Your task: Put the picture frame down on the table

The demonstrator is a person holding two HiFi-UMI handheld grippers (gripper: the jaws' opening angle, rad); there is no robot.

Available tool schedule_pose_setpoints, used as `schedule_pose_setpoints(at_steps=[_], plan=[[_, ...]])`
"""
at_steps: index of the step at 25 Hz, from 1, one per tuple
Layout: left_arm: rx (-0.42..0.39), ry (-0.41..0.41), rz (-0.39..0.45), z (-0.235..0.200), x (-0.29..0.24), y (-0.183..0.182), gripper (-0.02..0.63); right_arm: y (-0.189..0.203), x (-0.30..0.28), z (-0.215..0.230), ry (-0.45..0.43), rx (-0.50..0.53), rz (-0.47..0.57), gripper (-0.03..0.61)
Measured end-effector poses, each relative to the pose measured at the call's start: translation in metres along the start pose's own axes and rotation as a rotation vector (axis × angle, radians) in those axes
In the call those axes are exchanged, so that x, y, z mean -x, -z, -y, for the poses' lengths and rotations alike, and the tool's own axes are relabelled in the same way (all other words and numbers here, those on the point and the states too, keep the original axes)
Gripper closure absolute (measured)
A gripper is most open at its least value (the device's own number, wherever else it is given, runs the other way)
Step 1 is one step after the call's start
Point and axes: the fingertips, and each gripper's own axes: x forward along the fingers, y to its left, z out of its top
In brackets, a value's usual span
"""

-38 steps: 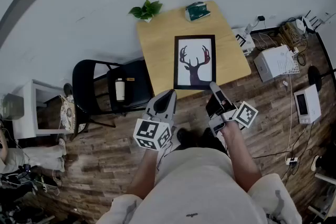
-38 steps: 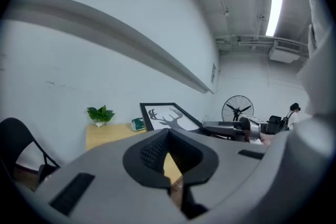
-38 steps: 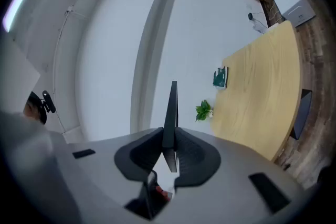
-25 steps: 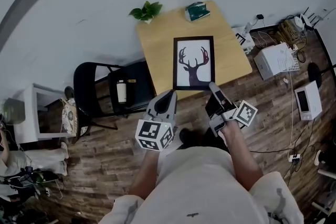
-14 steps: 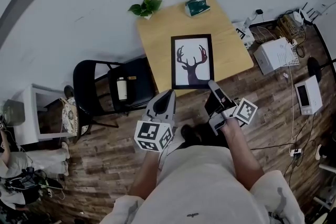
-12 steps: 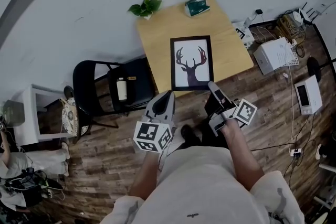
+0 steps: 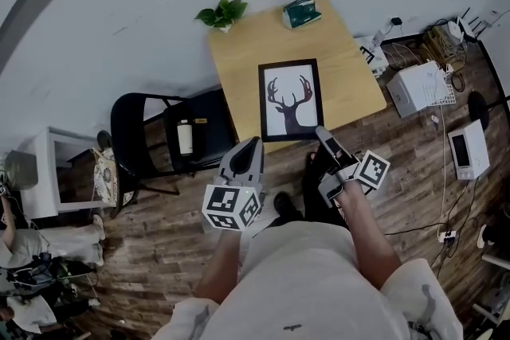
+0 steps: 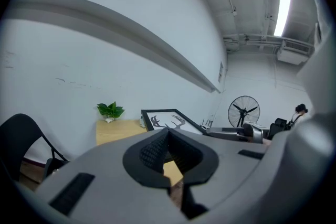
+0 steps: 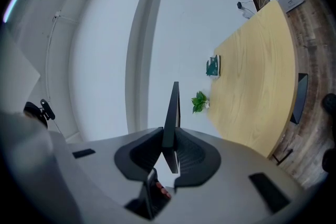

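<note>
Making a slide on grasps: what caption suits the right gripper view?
Right gripper shut on the black picture frame, seen edge-on, light wooden table and small green plant beyond.

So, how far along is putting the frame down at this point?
Done: the picture frame is over the table. In hand: the right gripper clamps its near edge, holding it clear above the wood. Left: lower it flat and release. The left gripper is shut, empty.
</note>
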Motion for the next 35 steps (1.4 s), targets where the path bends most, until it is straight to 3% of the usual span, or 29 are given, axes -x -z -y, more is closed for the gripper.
schedule_pose_setpoints(at_steps=[19, 35], plan=[[0.041, -0.104, 0.020, -0.024, -0.109, -0.046, 0.609, -0.101, -0.087, 0.032, 0.002, -0.003, -0.132, 0.509], [0.084, -0.210, 0.011, -0.014, -0.189, -0.054, 0.607, -0.172, -0.103, 0.086, 0.050, -0.049, -0.239, 0.508]])
